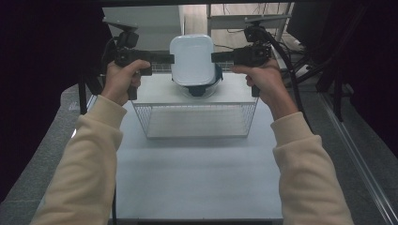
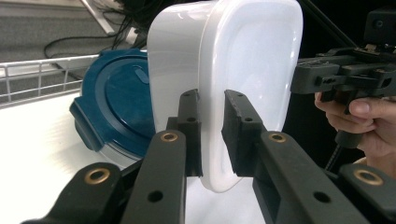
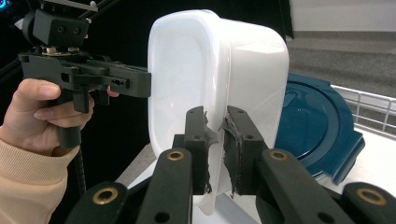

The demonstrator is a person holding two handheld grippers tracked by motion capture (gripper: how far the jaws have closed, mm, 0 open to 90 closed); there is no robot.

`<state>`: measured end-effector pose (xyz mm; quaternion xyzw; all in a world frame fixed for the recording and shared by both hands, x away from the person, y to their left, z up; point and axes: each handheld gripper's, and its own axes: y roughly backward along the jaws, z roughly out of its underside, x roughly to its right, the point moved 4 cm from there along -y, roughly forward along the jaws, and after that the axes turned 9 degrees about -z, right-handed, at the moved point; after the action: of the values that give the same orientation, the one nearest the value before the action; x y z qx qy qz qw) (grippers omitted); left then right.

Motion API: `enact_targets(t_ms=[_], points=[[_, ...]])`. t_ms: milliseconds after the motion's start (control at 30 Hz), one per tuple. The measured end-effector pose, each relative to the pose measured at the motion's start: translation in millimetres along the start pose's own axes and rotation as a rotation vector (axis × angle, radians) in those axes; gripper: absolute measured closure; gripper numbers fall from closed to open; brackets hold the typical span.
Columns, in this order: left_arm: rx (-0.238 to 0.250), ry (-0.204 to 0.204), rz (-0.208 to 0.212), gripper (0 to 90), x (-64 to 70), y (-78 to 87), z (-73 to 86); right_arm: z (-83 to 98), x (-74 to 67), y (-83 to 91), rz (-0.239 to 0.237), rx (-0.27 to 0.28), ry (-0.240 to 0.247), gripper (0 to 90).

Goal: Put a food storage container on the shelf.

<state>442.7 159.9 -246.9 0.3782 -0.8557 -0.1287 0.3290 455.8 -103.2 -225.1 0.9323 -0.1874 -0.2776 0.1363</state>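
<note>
A white rounded-square container (image 1: 192, 58) hangs in the air above the far side of a wire basket (image 1: 195, 123). My left gripper (image 1: 170, 59) is shut on its left rim and my right gripper (image 1: 215, 57) is shut on its right rim. In the left gripper view the pads (image 2: 190, 135) pinch the container's (image 2: 233, 70) rim edge-on. The right gripper view shows the same pinch (image 3: 215, 154) on the opposite rim of the container (image 3: 219, 70). Beneath it lies a round container with a dark blue lid (image 2: 119, 100), also seen under the white one (image 1: 197, 89) and at the right (image 3: 313, 126).
The wire basket stands on a white table (image 1: 197, 173) with open room in front of it. Its wire rim (image 2: 42, 70) runs behind the blue lid. Cables and metal frame legs (image 1: 244, 21) lie on the floor beyond the table.
</note>
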Motion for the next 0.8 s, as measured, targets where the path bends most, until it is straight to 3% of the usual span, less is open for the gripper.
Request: enact_targets(t_ms=[167,333,467,500,567,633,800], points=[[-0.020,0.022,-0.011,78.3,-6.2,-9.3,-3.7,-2.7,12.8,-5.3,-0.001,-0.013,-0.042,79.1],[-0.019,0.068,0.019,78.7,-13.0,-16.4,-9.2,-7.4,27.4,-9.2,-0.007,-0.022,-0.108,78.1],[-0.026,0.098,0.009,77.1,-17.3,-22.5,-16.3,-10.3,40.7,-13.2,-0.027,-0.024,-0.180,75.7],[-0.029,0.118,0.014,76.7,-20.2,-25.4,-18.3,-10.6,43.7,-14.4,-0.032,-0.020,-0.192,75.1],[-0.036,0.179,0.033,75.9,-29.5,-32.4,-21.3,-10.9,53.6,-17.8,-0.053,-0.006,-0.268,73.4],[-0.036,0.203,0.036,75.8,-33.2,-35.3,-22.5,-10.9,55.7,-18.8,-0.058,-0.003,-0.279,72.3],[-0.028,0.254,0.055,74.9,-42.3,-43.0,-24.3,-10.8,68.6,-25.4,-0.088,0.014,-0.365,69.4]])
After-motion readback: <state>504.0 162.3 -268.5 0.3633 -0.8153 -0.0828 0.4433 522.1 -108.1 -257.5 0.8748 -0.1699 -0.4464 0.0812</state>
